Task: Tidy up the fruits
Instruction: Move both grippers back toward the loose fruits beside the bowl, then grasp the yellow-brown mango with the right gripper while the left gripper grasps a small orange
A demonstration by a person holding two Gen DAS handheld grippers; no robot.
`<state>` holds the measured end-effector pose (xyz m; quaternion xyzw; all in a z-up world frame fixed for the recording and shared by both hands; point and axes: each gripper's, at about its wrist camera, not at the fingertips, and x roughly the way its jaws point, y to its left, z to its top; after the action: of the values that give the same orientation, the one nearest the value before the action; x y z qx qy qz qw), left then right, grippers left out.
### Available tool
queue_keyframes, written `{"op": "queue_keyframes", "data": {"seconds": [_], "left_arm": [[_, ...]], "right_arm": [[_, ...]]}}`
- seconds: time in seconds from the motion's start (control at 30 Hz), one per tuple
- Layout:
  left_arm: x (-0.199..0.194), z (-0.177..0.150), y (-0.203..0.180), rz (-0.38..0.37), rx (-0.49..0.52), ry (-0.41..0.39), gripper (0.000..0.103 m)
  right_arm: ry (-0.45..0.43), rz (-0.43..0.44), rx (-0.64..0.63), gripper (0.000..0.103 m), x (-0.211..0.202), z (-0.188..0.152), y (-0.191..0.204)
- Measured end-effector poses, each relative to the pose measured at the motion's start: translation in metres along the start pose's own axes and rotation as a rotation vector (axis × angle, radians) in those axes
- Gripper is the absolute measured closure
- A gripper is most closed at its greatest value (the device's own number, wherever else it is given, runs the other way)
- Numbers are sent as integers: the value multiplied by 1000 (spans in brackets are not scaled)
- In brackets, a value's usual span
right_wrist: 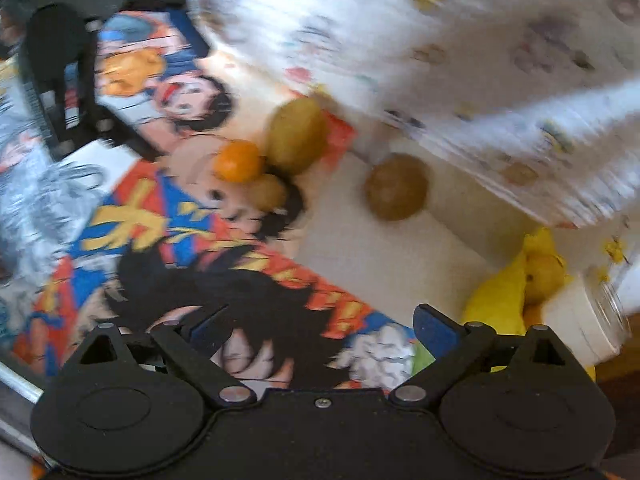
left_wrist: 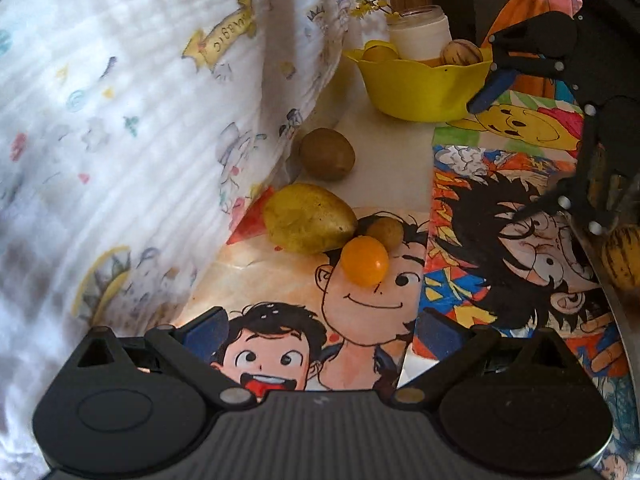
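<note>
On the cartoon-print mat lie a small orange fruit (left_wrist: 364,261) (right_wrist: 237,161), a larger yellow-green fruit (left_wrist: 308,218) (right_wrist: 298,140) and a little brown one (left_wrist: 385,232) (right_wrist: 267,192), all touching. A brown kiwi (left_wrist: 327,153) (right_wrist: 396,186) sits apart on the white surface. The yellow bowl (left_wrist: 420,88) (right_wrist: 492,304) holds a few fruits. My left gripper (left_wrist: 322,332) is open and empty, short of the orange fruit. My right gripper (right_wrist: 322,328) is open over the mat with nothing between its fingers; one of its fingers (left_wrist: 491,87) shows beside the bowl.
A white patterned cloth (left_wrist: 120,120) (right_wrist: 480,60) hangs close behind the fruits. A white jar (left_wrist: 420,36) (right_wrist: 588,320) stands at the bowl. A striped yellow fruit (left_wrist: 624,260) lies at the right edge. The right wrist view is blurred.
</note>
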<state>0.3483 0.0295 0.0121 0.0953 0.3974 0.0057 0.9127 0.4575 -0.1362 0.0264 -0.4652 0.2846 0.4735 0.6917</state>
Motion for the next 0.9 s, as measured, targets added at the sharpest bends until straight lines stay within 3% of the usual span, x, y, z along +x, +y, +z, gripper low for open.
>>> {"op": "queue_keyframes", "data": {"seconds": [0.23,0.47,0.7,0.9], "left_arm": [[3,8,-4,-14,-19,-9,1],[11,12,-7,-49,-69,-5,8],[16,13,-13,-76,-139,1,19],[21,13,-14,-49,-233,1,25]], "right_arm": [[-31,-64,214,8,4,1,-34],[-62,-96,290,11,14,14,-47],[-86,-34,422,15,22,26,-59],[-74,50,519,19,34,31,-64]]}}
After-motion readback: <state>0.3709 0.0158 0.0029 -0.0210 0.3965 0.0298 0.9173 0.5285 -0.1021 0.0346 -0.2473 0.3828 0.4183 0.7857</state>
